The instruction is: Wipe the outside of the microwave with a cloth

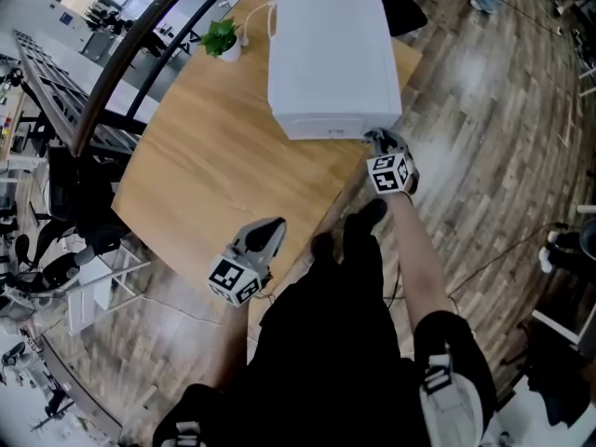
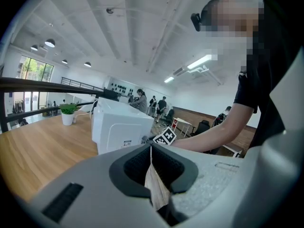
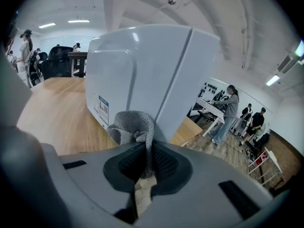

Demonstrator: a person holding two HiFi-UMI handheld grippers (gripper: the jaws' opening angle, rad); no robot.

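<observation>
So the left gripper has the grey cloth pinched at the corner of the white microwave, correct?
Not quite: the right gripper has the grey cloth pinched at the corner of the white microwave. The right gripper view shows it between that gripper's jaws.

The head view looks steeply down on the boxy white microwave (image 1: 331,54) and light wooden table (image 1: 205,156), which the left gripper view eyes level from further back and the right gripper view from close up.
</observation>
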